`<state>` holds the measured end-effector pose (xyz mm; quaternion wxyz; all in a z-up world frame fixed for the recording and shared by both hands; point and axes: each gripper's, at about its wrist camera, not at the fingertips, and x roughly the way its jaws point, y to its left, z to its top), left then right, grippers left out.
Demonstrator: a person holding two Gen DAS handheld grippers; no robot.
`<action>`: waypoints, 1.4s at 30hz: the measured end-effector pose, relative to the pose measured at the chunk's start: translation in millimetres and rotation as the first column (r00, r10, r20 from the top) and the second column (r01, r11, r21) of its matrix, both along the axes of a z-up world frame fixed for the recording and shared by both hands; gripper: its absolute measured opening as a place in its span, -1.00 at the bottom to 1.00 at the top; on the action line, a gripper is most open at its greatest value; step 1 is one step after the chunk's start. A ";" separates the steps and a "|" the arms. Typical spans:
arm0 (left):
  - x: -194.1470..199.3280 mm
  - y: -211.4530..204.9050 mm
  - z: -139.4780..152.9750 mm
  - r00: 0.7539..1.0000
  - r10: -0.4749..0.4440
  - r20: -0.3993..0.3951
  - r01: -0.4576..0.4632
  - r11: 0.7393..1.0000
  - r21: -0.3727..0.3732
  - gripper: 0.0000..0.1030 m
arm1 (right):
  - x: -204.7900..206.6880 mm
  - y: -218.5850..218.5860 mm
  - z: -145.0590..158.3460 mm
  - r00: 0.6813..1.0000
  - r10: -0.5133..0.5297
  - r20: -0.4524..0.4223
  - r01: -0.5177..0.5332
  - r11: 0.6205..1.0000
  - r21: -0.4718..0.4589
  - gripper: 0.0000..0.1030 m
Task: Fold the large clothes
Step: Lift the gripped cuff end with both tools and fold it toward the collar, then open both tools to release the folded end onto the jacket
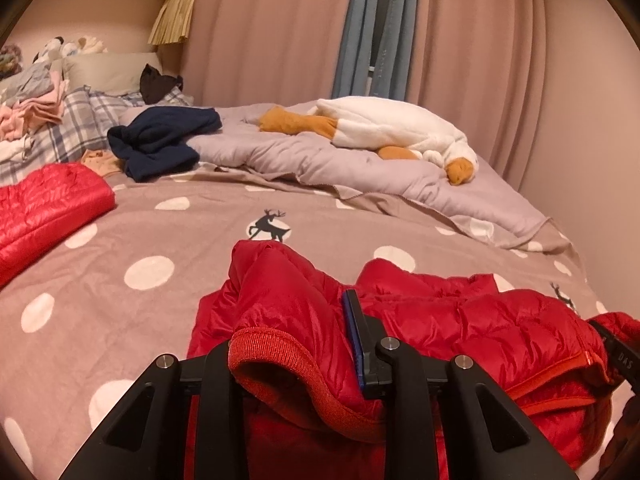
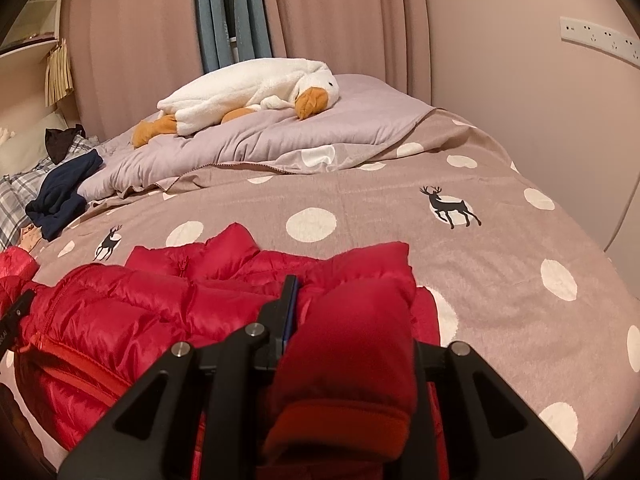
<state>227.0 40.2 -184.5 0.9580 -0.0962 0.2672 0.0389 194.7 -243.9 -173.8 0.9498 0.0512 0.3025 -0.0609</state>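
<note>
A red puffer jacket (image 1: 460, 328) lies on the bed at the near edge, front zipper up. My left gripper (image 1: 296, 344) is shut on its left sleeve near the ribbed orange cuff (image 1: 272, 352); only the right finger (image 1: 356, 328) with its blue pad shows, the other is hidden under the fabric. In the right wrist view the same jacket (image 2: 132, 308) spreads to the left. My right gripper (image 2: 344, 320) is shut on the right sleeve (image 2: 360, 320), whose cuff (image 2: 340, 424) hangs close to the camera; its left finger (image 2: 286, 312) shows.
The bed has a taupe polka-dot cover with deer prints (image 1: 120, 248). A second red puffer garment (image 1: 44, 204) lies far left. A navy garment (image 1: 160, 140), a lilac quilt (image 1: 320, 160), a white goose plush (image 1: 392, 128), and piled clothes (image 1: 28, 112) lie behind. Curtains (image 2: 140, 40) hang beyond.
</note>
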 end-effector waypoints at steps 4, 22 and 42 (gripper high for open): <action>0.7 -0.7 -0.3 1.000 0.002 -0.005 -0.002 1.000 0.007 -0.49 | -3.2 -2.6 -2.0 1.000 -0.011 0.003 0.011 0.999 0.036 -0.53; -2.5 0.9 -2.8 1.000 0.025 -0.018 -0.025 1.000 0.008 -0.20 | -9.2 1.7 -6.7 1.000 -0.024 0.003 0.024 0.999 0.032 -0.47; -1.3 9.8 -3.3 0.999 0.042 -0.028 -0.043 0.998 -0.034 0.32 | -11.2 -3.4 -6.5 0.999 -0.053 0.003 0.053 0.998 0.027 -0.14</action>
